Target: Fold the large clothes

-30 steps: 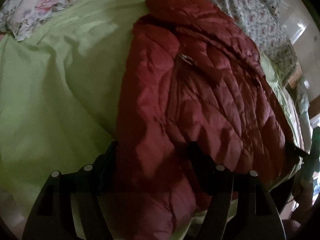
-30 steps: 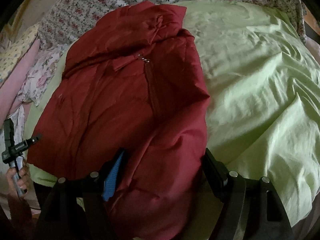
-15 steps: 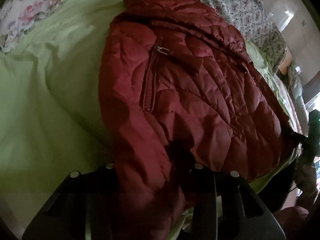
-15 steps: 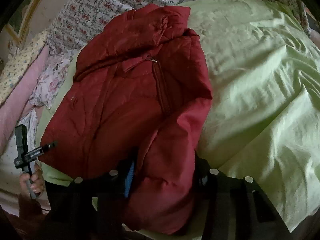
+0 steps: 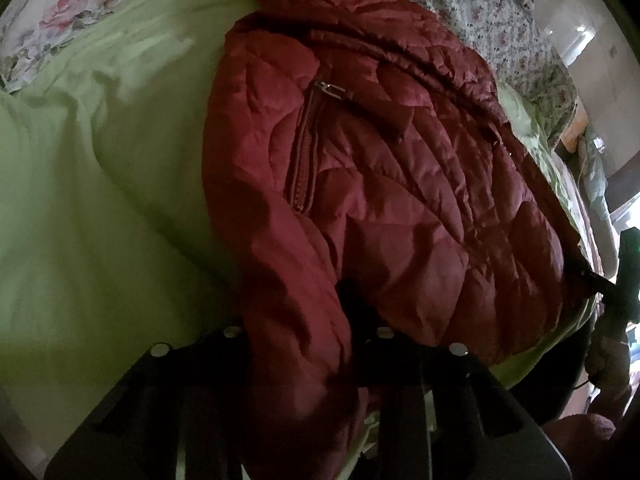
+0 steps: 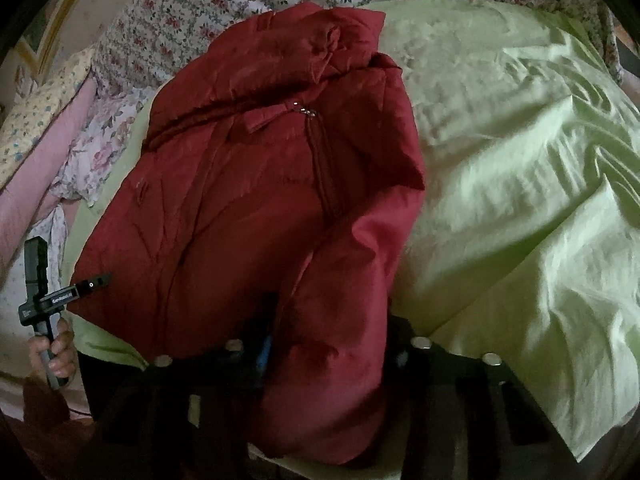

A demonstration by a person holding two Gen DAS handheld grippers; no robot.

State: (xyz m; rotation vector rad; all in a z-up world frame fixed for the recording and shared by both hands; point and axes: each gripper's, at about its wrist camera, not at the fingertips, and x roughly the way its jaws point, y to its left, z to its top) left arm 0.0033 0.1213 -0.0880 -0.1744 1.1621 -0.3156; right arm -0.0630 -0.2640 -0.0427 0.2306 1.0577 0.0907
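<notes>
Green bedsheet [image 6: 520, 184] under floral bedding; both claws have just closed onto the red jacket [image 5: 400, 200].

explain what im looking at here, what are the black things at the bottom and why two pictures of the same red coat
There is no robot arm here. A person holds a hand tool with two jaws in each hand, and each tool carries a wide-angle camera that looks along its jaws. So one picture comes from the left gripper and the other from the right gripper; the black shapes at the bottom are the jaws themselves.

A red quilted jacket lies on a light green sheet spread over a bed, with floral bedding behind it. Its zipper pull shows near the collar.

Both pairs of jaws have just been closing, and each now pinches a bunched part of the jacket at the near edge, likely to fold it. At the left edge of the right view you see the person's left hand holding the other tool.
</notes>
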